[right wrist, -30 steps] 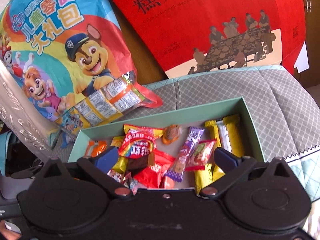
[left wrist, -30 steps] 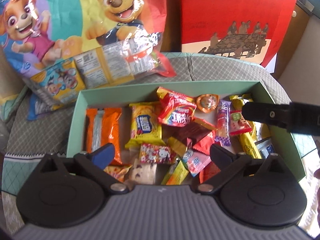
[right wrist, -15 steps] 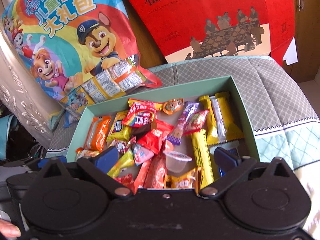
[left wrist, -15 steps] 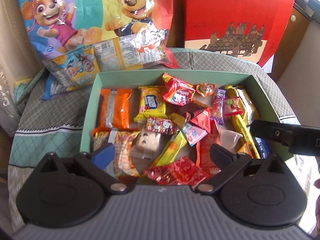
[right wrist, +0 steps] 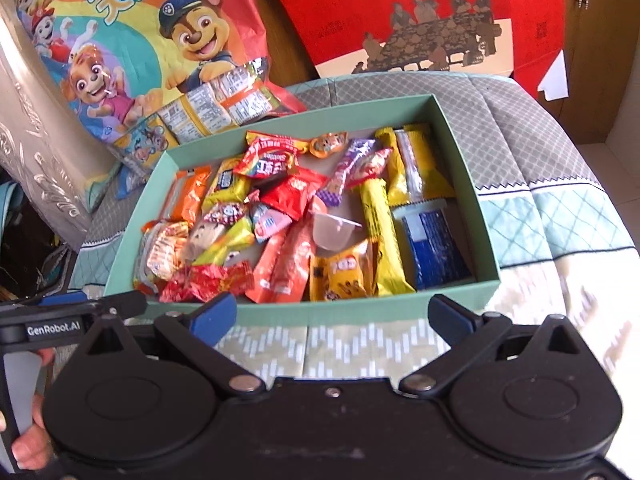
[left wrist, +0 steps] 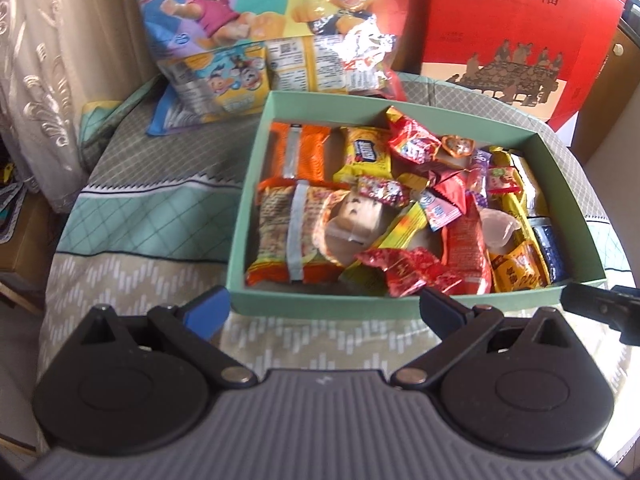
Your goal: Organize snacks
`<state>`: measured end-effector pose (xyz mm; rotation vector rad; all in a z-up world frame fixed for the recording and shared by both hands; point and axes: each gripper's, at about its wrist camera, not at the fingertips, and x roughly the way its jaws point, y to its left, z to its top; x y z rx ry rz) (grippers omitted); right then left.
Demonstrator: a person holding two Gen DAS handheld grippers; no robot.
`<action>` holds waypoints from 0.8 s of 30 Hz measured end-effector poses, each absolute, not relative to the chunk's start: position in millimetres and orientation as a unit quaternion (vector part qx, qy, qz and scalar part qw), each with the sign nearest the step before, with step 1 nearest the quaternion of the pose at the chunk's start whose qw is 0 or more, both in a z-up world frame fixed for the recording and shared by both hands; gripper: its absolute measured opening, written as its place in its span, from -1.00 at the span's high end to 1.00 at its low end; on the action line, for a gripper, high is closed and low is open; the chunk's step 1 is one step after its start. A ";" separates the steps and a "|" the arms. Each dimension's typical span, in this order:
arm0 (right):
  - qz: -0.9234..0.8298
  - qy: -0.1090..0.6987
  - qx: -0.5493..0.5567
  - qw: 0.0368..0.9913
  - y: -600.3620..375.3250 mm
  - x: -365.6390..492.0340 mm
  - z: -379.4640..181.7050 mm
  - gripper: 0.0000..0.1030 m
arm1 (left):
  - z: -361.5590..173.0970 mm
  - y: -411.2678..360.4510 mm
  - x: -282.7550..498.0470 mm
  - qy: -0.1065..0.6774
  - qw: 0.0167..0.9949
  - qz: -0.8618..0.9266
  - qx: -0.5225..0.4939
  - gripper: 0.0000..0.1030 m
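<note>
Both the left gripper (left wrist: 324, 312) and the right gripper (right wrist: 332, 314) are held wide and empty before the green box (right wrist: 360, 308); probably a snack must be chosen next.

Surface: a quilted cover (left wrist: 152, 216) with grey lattice, mint and beige chevron bands lies ahead of and under the grippers.
Far left: a pale embroidered curtain (left wrist: 44, 80) hangs beside the cover.
Far right: a brown wooden cabinet door (right wrist: 596, 40) with a metal handle stands behind the cover.
Floor: pale tiles (right wrist: 624, 152) show to the right.
Light: bright daylight falls on the near beige band.
</note>
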<state>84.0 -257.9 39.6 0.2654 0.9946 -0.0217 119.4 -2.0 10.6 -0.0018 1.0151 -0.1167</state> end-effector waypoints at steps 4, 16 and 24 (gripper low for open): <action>-0.014 0.480 0.125 0.868 -257.0 74.4 40.2 -1.00 | 13.0 4.9 112.5 0.485 0.873 -0.047 -0.001 -1.00; -0.014 0.492 0.115 0.863 -252.3 62.6 37.5 -1.00 | 12.7 18.2 99.2 0.487 0.873 -0.035 -0.003 -1.00; -0.012 0.494 0.111 0.862 -250.4 61.2 38.3 -1.00 | 12.0 20.3 94.4 0.486 0.873 -0.039 0.000 -1.00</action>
